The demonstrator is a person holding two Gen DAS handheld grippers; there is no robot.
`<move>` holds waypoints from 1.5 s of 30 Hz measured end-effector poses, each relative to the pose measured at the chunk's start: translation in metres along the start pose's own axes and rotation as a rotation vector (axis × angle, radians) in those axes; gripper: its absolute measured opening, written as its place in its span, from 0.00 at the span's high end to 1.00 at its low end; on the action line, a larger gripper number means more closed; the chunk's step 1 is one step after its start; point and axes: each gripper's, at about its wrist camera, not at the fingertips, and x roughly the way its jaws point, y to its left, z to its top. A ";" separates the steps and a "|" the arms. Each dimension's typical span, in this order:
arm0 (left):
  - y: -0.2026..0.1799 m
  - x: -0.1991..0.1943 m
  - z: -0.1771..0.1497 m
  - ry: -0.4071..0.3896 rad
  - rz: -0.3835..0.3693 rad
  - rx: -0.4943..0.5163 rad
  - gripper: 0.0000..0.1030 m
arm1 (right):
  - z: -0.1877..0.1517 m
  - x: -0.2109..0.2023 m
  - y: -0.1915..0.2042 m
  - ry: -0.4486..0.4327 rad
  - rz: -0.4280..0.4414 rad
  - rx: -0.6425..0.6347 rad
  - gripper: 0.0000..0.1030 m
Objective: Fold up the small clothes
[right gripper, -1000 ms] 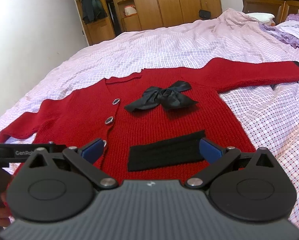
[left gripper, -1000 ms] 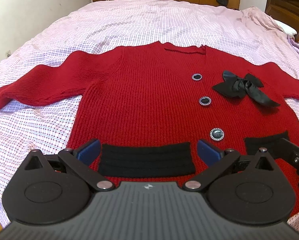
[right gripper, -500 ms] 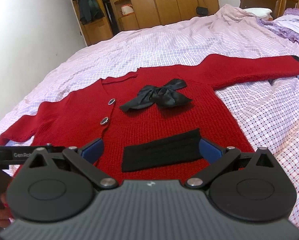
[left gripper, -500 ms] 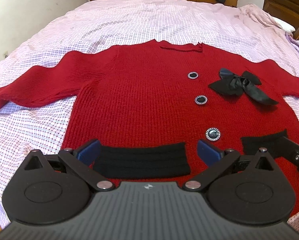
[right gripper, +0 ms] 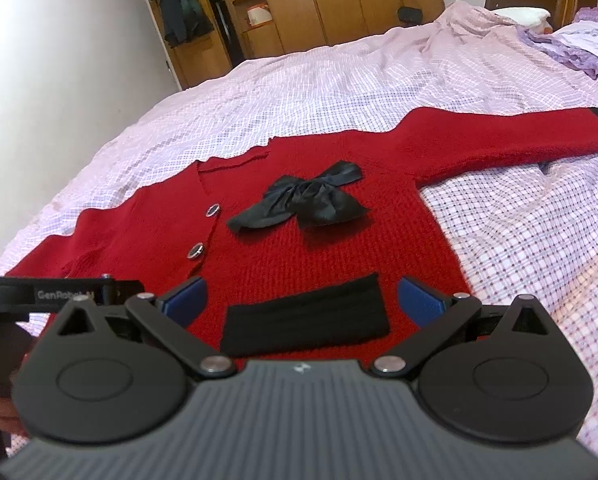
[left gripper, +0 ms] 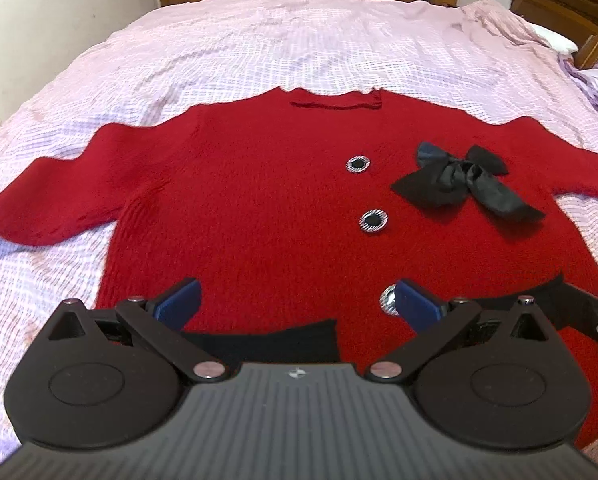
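Checked bedspread (left gripper: 299,40) under red cardigan (left gripper: 259,200), wardrobe (right gripper: 339,0) behind.

Open pink checked bedsheet (right gripper: 531,248) is seen beside the red knitted cardigan (left gripper: 259,208); the way over its chest is obstructed by 1 black satin bow (right gripper: 303,200).

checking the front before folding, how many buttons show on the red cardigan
3 in the left wrist view, in a line down the front: top button, middle button, and bottom button partly hidden behind the left gripper finger.
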 end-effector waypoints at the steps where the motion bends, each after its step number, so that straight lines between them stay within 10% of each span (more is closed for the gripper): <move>1: -0.002 0.002 0.003 -0.002 -0.010 0.004 0.00 | 0.002 0.000 -0.002 0.002 0.003 -0.004 0.00; 32: -0.060 0.095 0.019 0.082 -0.005 0.095 0.00 | 0.105 0.078 -0.263 -0.017 -0.308 0.336 0.00; 45: -0.060 0.096 0.018 0.098 0.009 0.077 0.00 | 0.119 0.105 -0.303 -0.134 -0.350 0.368 0.03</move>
